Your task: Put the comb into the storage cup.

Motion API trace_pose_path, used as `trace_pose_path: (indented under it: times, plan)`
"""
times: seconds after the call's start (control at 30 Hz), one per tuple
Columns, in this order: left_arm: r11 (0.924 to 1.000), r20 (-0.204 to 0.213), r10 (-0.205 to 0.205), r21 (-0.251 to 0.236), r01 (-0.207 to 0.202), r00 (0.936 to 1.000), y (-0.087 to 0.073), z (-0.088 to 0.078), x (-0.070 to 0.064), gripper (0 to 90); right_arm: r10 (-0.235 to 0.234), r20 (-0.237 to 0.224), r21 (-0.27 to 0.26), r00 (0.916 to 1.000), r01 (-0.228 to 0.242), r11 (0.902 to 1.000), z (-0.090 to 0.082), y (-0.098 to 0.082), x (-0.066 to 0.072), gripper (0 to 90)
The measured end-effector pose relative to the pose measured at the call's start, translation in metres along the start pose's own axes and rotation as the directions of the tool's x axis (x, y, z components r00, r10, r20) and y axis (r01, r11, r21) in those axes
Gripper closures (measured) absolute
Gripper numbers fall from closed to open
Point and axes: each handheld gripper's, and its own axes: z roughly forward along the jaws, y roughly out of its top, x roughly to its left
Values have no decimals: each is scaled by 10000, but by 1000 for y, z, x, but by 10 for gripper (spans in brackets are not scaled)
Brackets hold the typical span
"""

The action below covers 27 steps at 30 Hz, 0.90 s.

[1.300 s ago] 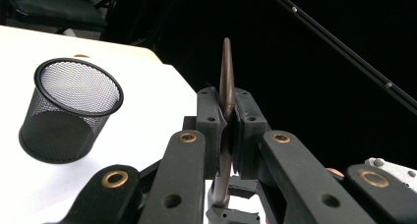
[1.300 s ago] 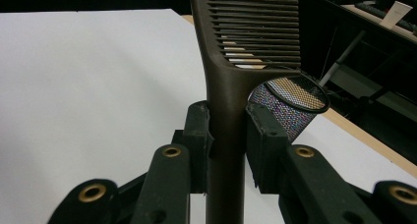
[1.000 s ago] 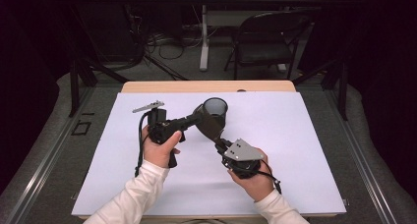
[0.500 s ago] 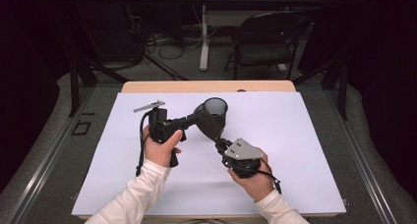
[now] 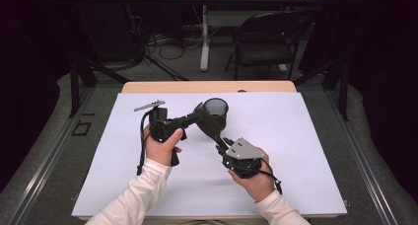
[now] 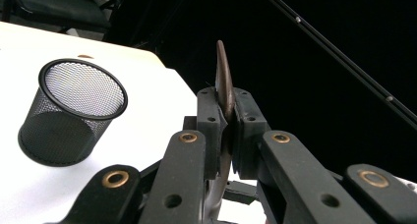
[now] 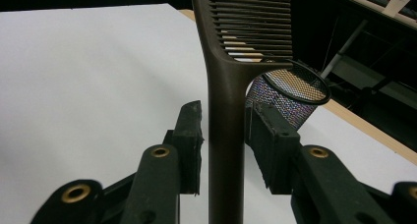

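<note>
A brown comb (image 7: pixel 227 116) spans the two tools above the white bench (image 5: pixel 305 151). The left tool (image 6: pixel 225 135) is clamped tight on the comb's toothed end. The right tool (image 7: pixel 223 145) has just been opening; its pads stand clear of the handle between them. A black mesh cup (image 6: pixel 69 111) sits just beyond.

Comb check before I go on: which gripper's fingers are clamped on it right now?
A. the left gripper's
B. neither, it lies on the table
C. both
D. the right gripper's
A. In the left gripper view the left gripper pinches the brown comb edge-on between its fingers, while in the right gripper view the right gripper has just been opening, with gaps either side of the comb's handle.
</note>
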Motion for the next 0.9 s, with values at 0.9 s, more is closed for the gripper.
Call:
trace_pose_path:
  times: [0.9]
  plan:
    - [9978, -879, 401, -492, -445, 9953, 17, -10, 11, 846, 183, 48, -121, 9998, -182, 9998, 1, -1, -3, 476]
